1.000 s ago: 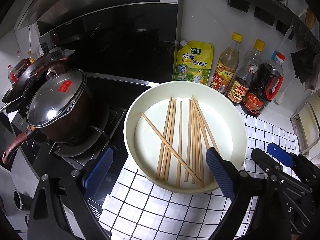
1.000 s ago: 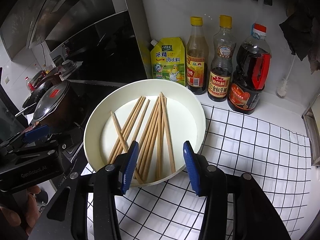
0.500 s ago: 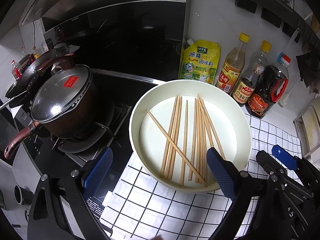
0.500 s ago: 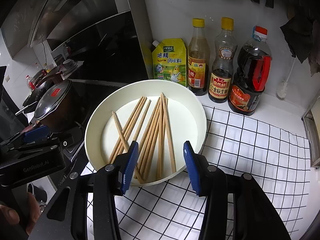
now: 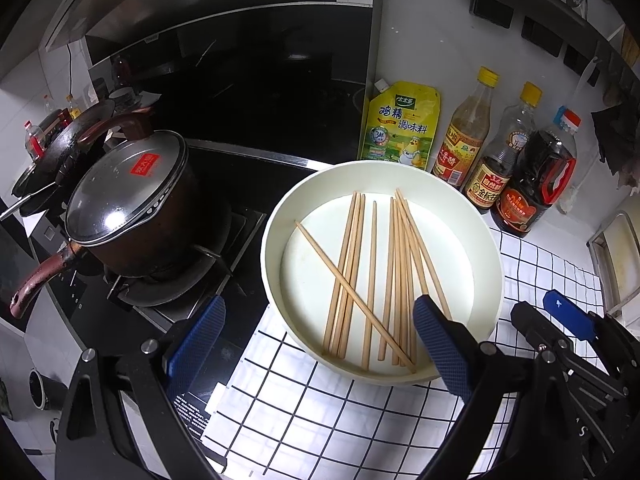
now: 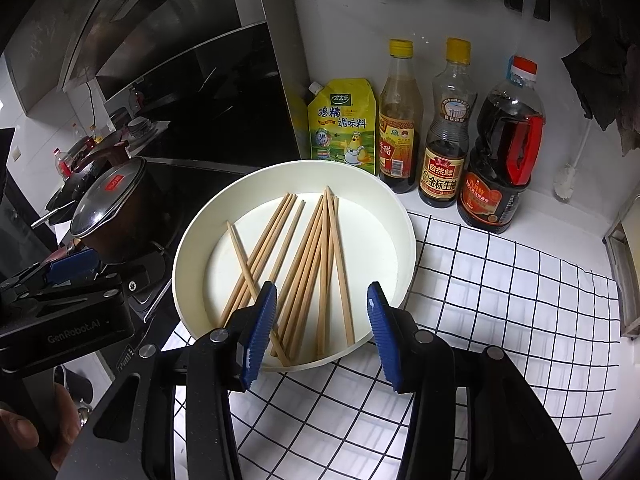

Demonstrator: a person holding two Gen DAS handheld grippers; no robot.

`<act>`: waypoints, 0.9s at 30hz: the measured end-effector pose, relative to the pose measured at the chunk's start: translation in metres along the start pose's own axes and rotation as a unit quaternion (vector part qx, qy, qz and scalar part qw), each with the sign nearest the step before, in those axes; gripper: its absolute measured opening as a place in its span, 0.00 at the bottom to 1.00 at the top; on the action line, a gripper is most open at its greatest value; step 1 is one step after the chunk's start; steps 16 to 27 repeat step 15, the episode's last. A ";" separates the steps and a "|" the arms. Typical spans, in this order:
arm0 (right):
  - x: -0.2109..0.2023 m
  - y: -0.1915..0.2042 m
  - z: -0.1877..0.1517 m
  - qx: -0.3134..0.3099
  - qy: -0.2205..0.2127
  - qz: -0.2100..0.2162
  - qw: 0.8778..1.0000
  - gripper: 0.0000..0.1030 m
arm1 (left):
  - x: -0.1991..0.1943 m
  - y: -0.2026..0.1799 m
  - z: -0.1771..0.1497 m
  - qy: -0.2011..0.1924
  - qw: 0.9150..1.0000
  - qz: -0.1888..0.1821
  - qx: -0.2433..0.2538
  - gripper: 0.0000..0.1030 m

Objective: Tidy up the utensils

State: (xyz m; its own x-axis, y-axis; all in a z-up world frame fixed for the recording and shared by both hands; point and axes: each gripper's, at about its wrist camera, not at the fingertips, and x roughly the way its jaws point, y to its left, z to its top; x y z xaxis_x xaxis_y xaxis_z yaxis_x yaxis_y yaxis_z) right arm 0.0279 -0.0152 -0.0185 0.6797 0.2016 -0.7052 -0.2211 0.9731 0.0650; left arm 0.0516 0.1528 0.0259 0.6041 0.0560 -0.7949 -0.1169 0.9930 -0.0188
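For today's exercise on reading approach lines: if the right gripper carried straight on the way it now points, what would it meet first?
Probably the chopsticks lying in the white dish. The right gripper stands open over the dish's near rim, nothing between its fingers. Depth is unclear, so the rim itself might come first.

At lower left of the right wrist view, the left gripper's body [image 6: 68, 320] reads "GenRobot.AI". The yellow seasoning pouch [image 6: 343, 124] reads "鸡精调味料". The middle bottle [image 6: 444, 152] reads "金标生抽". Other labels are too small to read.
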 end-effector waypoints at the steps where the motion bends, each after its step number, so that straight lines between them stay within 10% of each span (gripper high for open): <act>1: 0.000 0.000 0.000 0.000 0.000 0.000 1.000 0.44 | 0.000 0.000 0.000 -0.001 1.000 0.000 0.000 0.91; 27: -0.001 0.000 0.000 0.000 0.000 0.001 1.000 0.44 | -0.002 0.002 -0.002 -0.001 1.000 0.003 0.003 0.91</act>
